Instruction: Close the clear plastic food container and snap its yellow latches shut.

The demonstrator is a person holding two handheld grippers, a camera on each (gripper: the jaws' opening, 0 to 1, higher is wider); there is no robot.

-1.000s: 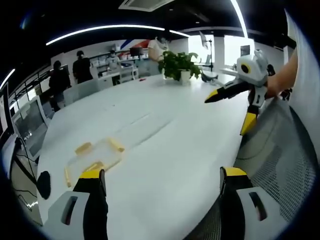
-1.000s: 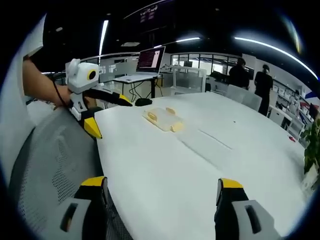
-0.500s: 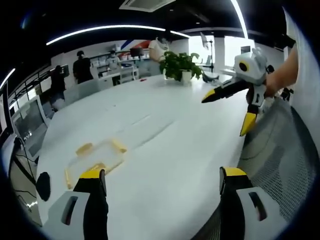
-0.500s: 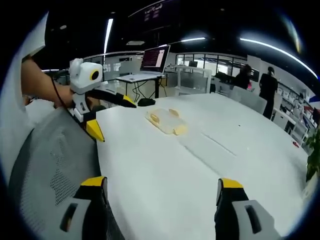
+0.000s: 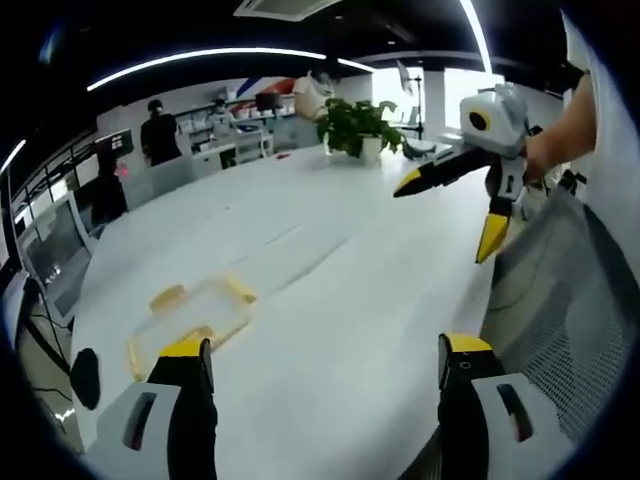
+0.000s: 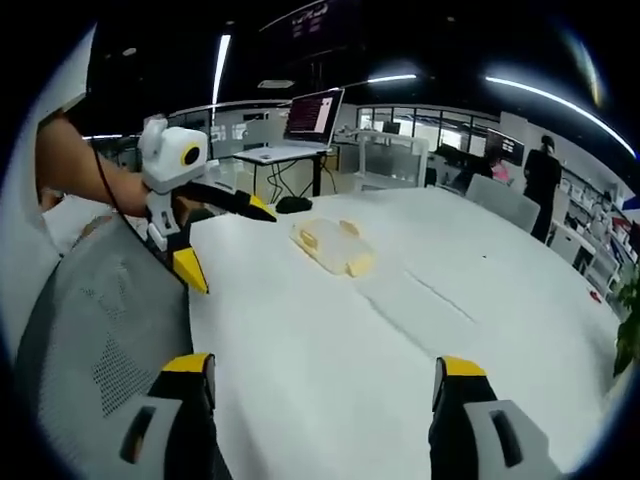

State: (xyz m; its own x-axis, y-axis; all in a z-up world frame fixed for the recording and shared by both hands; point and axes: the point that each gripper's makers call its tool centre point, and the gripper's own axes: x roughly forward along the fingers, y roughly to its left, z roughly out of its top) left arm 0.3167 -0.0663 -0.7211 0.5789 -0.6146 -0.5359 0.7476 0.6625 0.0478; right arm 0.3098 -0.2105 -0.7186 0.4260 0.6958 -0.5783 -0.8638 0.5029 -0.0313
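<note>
Clear plastic food container (image 5: 190,318) with yellow latches (image 5: 168,296) lies on your white oval table (image 5: 330,300), lower left in the left gripper view, just above your left gripper (image 5: 325,365), jaws spread, empty. Your right gripper (image 5: 448,208) hangs upper right, jaws parted.

In the right gripper view the container (image 6: 332,246) sits upper centre; your left gripper (image 6: 228,243) hovers left of it, released. Your right gripper (image 6: 325,375) is unclenched at bottom.
</note>
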